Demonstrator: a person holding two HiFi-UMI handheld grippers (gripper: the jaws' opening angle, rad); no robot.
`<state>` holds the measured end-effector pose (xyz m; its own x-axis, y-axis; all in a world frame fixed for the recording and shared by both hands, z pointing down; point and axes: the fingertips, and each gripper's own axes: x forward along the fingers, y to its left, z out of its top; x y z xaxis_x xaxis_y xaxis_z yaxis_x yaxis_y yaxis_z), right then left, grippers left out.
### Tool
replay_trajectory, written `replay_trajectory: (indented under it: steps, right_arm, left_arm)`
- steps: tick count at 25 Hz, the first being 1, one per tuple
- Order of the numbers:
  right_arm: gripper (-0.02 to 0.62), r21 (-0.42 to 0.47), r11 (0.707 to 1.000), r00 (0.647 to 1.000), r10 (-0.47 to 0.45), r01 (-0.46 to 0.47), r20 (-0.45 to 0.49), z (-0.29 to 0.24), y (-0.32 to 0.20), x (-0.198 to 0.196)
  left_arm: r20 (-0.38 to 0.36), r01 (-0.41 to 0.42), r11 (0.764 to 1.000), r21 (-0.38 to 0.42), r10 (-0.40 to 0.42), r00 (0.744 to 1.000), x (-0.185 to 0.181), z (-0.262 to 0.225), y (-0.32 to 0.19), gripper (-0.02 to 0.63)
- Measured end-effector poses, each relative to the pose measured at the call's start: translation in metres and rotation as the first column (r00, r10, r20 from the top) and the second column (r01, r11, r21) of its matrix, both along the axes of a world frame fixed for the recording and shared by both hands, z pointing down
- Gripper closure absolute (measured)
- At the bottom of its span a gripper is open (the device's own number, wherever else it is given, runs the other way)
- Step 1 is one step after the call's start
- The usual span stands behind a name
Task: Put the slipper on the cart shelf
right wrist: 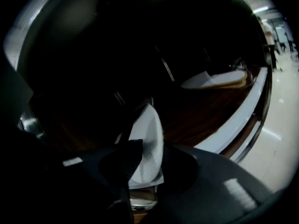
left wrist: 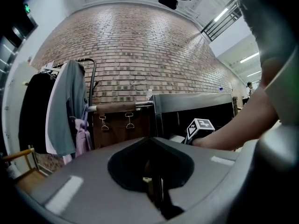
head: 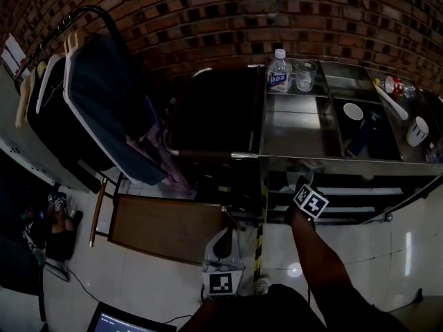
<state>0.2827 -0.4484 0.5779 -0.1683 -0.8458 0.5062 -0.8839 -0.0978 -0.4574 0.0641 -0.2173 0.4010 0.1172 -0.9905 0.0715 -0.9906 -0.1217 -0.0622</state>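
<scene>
Down over the dark low cart shelf, the right gripper pinches the white slipper up on its edge, so letting go here might make it tip and slide off the front.

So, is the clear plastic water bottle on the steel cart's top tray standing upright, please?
Upright: the bottle stands cap up, beside the clear glass.

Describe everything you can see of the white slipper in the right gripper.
The white slipper looks soft and thin, like textured cloth, with a rounded, tapering end pointing up. It stands on edge, held between the jaws of the right gripper, over the cart's brown shelf. Its lower part is hidden.
</scene>
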Motion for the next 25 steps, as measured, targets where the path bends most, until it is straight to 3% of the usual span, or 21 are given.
replay_trajectory:
  steps: [7,13,17,21,23,25]
  right_arm:
    - [0.366,-0.011,1.000,0.964,-0.026,0.024,-0.264,0.006,0.001,0.020]
    - [0.305,0.090,0.977,0.900,-0.139,0.192,-0.414,-0.022,-0.002,0.013]
    - [0.296,0.176,0.932,0.871,-0.212,0.317,-0.443,-0.061,0.029,0.011]
    - [0.298,0.245,0.858,0.836,-0.312,0.452,-0.451,-0.099,0.098,0.005]
    - [0.331,0.262,0.815,0.802,-0.354,0.517,-0.480,-0.119,0.136,0.001]
    - [0.398,0.251,0.793,0.770,-0.375,0.554,-0.516,-0.132,0.169,0.007]
  left_arm:
    - [-0.027,0.023,1.000,-0.014,-0.023,0.999,-0.005,0.008,0.004,0.593]
    - [-0.024,0.021,1.000,-0.013,-0.021,0.999,-0.004,0.008,0.009,0.594]
    - [-0.045,0.005,1.000,-0.013,-0.006,0.999,0.002,0.007,0.004,0.593]
    - [-0.041,-0.048,0.999,0.007,0.048,0.998,0.017,0.001,-0.004,0.593]
    - [-0.044,-0.076,0.997,0.028,0.077,0.996,0.026,-0.007,-0.005,0.594]
    - [-0.066,-0.099,0.993,0.062,0.104,0.992,0.037,-0.018,-0.005,0.594]
